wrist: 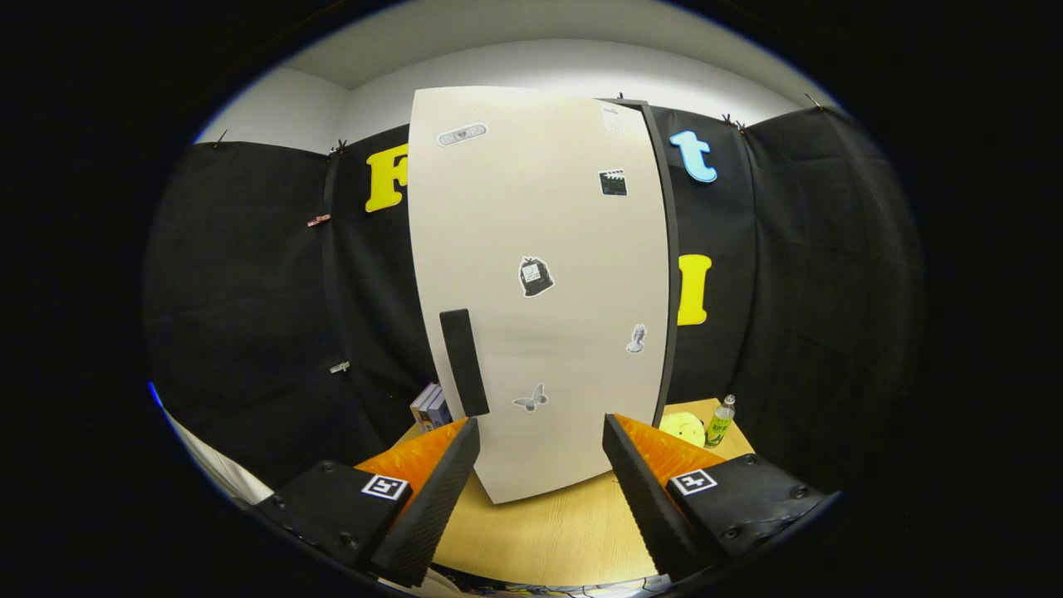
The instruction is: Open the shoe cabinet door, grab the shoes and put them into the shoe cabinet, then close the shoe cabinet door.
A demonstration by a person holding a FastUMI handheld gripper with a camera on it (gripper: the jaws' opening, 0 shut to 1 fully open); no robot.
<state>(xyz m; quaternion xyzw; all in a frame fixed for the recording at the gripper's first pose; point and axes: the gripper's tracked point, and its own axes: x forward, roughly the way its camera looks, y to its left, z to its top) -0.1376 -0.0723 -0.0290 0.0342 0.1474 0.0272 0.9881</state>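
A tall cream shoe cabinet (540, 282) stands upright on the wooden table, just ahead of my fingers. Its door carries several small stickers and a dark vertical handle (463, 361) near its lower left edge. The door lies flush against the dark frame (664, 274) on the right side. My gripper (540, 448) is open, its fingers spread wide with nothing between them, the cabinet's lower front showing through the gap. The handle sits just above the left fingertip (465, 440).
The wooden table (548, 531) runs under the fingers. Small boxes (430, 407) stand left of the cabinet. A yellow round object (683, 428) and a small green bottle (720, 421) sit to its right. Black cloth walls close in behind.
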